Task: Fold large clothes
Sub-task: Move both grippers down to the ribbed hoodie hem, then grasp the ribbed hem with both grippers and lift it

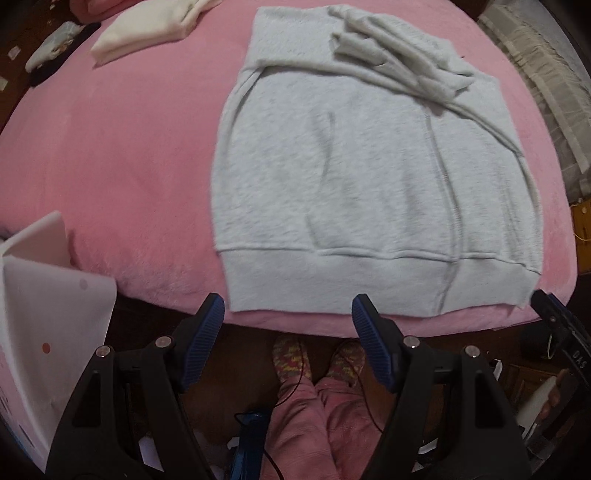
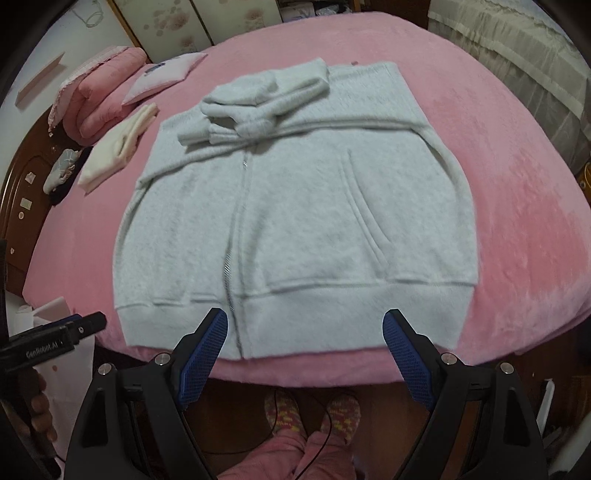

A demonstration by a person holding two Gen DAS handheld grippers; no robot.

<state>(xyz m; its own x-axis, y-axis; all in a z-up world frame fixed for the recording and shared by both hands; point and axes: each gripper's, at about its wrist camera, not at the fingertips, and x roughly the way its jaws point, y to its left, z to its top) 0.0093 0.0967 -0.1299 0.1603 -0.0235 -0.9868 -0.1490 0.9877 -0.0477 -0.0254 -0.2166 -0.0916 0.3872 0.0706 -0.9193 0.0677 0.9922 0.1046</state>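
A light grey zip hoodie (image 1: 369, 184) (image 2: 295, 221) lies flat on a pink bed cover (image 1: 110, 147) (image 2: 517, 184). Its sleeves (image 1: 399, 62) (image 2: 258, 99) are folded across the chest at the far end. The ribbed hem (image 1: 369, 280) (image 2: 332, 317) runs along the bed's near edge. My left gripper (image 1: 288, 306) hovers open just before the hem's left part, nothing between its blue pads. My right gripper (image 2: 306, 317) stands open over the hem beside the zipper, also with nothing in it. Each gripper shows at the edge of the other's view: the right gripper (image 1: 554, 314), the left gripper (image 2: 74, 328).
A folded cream garment (image 1: 147, 29) (image 2: 118, 147) lies to the hoodie's left, a folded pink quilt (image 2: 99, 88) beyond it. A white box (image 1: 48, 314) stands at the bed's near left corner. A person's feet in patterned socks (image 1: 291, 358) stand on the floor below. Beige bedding (image 1: 535, 74) lies at the right.
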